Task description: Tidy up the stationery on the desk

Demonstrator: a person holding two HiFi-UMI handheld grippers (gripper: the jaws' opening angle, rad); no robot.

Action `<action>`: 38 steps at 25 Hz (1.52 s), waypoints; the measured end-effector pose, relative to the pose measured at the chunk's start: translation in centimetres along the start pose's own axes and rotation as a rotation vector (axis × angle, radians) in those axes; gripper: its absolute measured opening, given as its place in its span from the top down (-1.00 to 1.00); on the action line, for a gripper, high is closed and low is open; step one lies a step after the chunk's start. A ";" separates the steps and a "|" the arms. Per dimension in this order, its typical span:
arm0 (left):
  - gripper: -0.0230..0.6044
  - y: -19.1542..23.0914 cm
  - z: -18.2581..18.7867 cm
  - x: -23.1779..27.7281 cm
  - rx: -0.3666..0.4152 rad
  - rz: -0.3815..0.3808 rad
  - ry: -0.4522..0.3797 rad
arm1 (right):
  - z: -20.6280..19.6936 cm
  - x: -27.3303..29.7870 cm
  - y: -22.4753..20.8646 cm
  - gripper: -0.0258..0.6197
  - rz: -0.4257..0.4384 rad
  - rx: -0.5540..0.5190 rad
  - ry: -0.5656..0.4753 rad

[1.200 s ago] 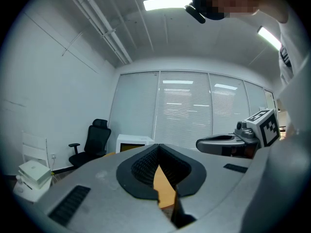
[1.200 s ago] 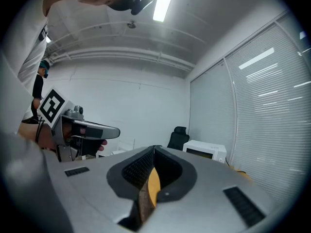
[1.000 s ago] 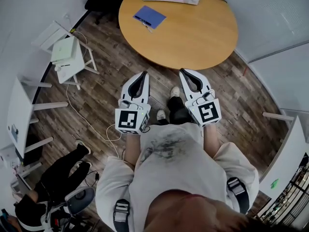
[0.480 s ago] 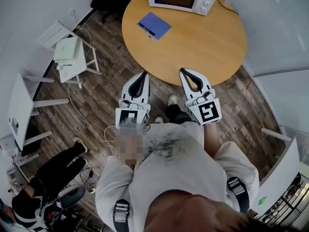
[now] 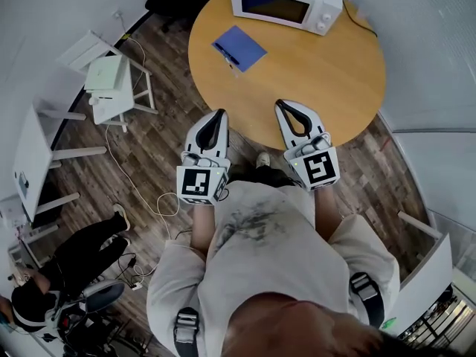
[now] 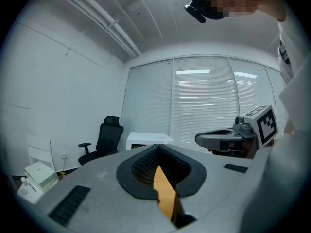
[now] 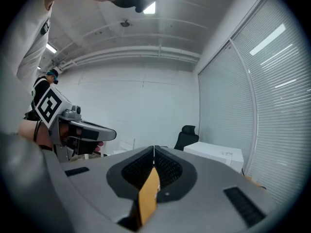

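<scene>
Holding left gripper [image 5: 220, 114] and right gripper [image 5: 282, 105] at round table [image 5: 327, 73]; both jaws closed, empty; cubes bear square markers.
Left to right: white stand [image 5: 104, 76] on floor; blue notebook [image 5: 239, 47] with pen [image 5: 226, 53] on tabletop, far side; microwave [image 5: 286, 2] beside it.

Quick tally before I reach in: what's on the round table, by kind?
microwave: 1
blue notebook: 1
pen, lying on the notebook: 1
Total: 3
</scene>
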State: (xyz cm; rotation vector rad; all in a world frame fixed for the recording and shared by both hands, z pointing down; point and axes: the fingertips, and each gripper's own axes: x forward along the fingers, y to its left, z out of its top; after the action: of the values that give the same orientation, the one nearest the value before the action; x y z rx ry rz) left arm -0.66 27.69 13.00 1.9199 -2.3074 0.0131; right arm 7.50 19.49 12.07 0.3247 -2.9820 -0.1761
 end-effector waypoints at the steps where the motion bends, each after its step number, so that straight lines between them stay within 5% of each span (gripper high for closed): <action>1: 0.90 0.2 -0.1 0.5 -0.002 0.002 0.004 | -0.2 0.3 -0.3 0.73 0.004 0.000 0.005; 38: 0.90 17.1 -16.8 19.9 -0.146 -0.082 0.225 | -18.1 26.1 -5.0 0.72 0.037 0.051 0.382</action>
State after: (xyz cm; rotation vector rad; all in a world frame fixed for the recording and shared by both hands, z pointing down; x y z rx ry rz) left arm -19.20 13.02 33.32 1.8360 -2.0271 0.0487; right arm -14.04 7.05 32.44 0.2727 -2.6147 -0.0289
